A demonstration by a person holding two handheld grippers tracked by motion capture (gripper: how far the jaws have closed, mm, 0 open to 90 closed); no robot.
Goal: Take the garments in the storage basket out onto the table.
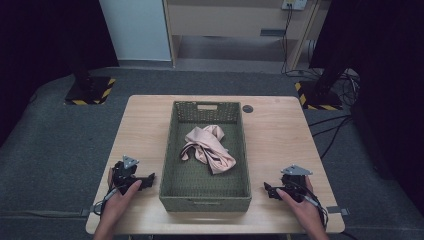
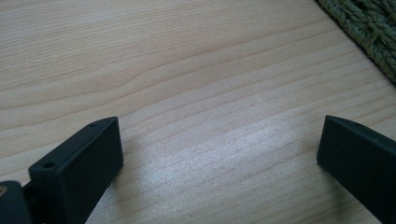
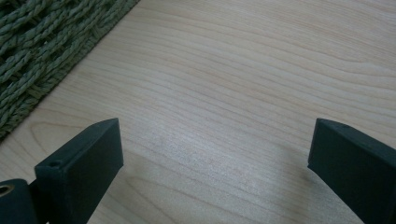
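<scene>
Left gripper: I see jaws spread wide, nothing between them, low over pale wooden table. Green woven basket: corner at upper right, apparently clear of the jaws.

We hold two black grippers, the left gripper and the right gripper. Behind the fingers of each, on top of the body, sits a grey three-cornered plate pierced by small dark holes. A cable trails back from each body, away from the fingers. In the gripper views each finger is a flat-faced matt black block with a small round hole on its upper edge.
</scene>
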